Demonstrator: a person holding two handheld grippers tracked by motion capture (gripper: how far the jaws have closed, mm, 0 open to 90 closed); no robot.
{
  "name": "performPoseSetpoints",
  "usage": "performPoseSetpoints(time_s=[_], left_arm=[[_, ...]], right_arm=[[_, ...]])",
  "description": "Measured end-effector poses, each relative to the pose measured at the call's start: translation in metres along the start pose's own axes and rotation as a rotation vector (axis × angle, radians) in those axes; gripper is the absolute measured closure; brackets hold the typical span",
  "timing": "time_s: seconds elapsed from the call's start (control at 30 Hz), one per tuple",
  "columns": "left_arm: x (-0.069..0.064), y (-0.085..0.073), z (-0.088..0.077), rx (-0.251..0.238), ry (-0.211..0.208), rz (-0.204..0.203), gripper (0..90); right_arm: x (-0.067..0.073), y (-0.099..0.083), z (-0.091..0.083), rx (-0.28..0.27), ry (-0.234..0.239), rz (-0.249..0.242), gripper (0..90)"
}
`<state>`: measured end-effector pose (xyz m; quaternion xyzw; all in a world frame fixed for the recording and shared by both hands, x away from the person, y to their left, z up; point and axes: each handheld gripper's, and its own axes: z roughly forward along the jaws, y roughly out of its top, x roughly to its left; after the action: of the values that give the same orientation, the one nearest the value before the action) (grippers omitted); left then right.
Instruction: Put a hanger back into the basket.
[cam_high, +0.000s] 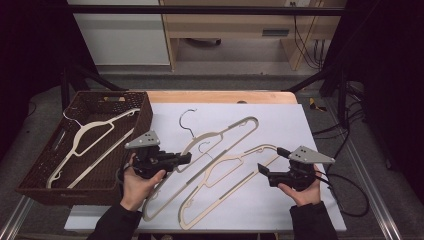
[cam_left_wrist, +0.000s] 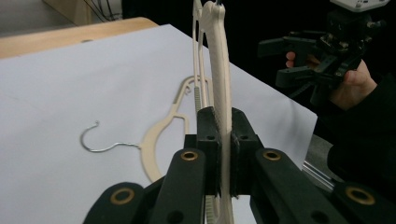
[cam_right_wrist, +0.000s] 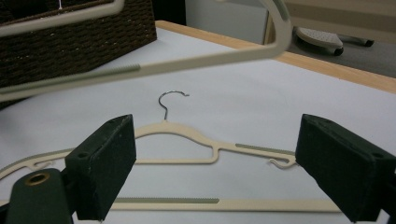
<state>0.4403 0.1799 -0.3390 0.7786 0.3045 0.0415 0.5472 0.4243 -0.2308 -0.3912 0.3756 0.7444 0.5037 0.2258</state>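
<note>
Left tool (cam_high: 187, 159) clamps lifted hanger (cam_high: 220, 137); right tool (cam_high: 270, 164) spread wide, empty, near paper edge

Black sleeves, black claw (cam_high: 186, 159) with brass-ringed pivots, grey three-cornered plates, black trailing cable.

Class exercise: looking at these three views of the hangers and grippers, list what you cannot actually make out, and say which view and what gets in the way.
- Held hanger: left gripper view, its hook is cut off by the top edge.
- Lying hanger: right gripper view, both ends hidden behind the right gripper jaws.
- Basket: high view, its near corner is hidden by the left gripper.
</note>
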Motion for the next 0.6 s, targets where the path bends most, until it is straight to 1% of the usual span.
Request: performPoseSetpoints(time_s=[0.07, 0.13, 0.2, 0.23, 0.27, 0.5, 0.57, 0.6], left_arm=[[0.001, 0.002, -0.008, 0.001, 0.021, 0.019, 85.4], [0.002, 0.004, -0.014, 0.014, 0.033, 0.042, 85.4], [0.004, 0.006, -0.018, 0.025, 0.048, 0.06, 85.4], [0.004, 0.006, -0.018, 0.025, 0.048, 0.06, 85.4], [0.006, 0.008, -0.023, 0.028, 0.055, 0.074, 85.4], [0.016, 0.02, -0.044, 0.041, 0.082, 0.106, 85.5], [0.021, 0.025, -0.051, 0.042, 0.091, 0.109, 85.5], [0.024, 0.027, -0.055, 0.043, 0.087, 0.107, 85.5]], right_arm=[[0.0, 0.0, 0.0, 0.0, 0.002, 0.002, 12.6], [-0.001, -0.001, 0.0, 0.001, 0.004, 0.001, 12.3], [-0.002, -0.001, 0.001, 0.004, -0.009, 0.005, 12.1], [-0.003, -0.001, 0.001, 0.006, -0.013, 0.003, 12.0], [-0.003, -0.002, 0.001, 0.006, -0.015, 0.005, 11.9], [-0.005, -0.002, 0.0, 0.004, -0.017, 0.006, 11.3], [-0.005, -0.002, 0.0, 0.002, -0.02, 0.009, 11.1], [-0.006, -0.002, -0.001, 0.0, -0.021, 0.01, 11.1]])
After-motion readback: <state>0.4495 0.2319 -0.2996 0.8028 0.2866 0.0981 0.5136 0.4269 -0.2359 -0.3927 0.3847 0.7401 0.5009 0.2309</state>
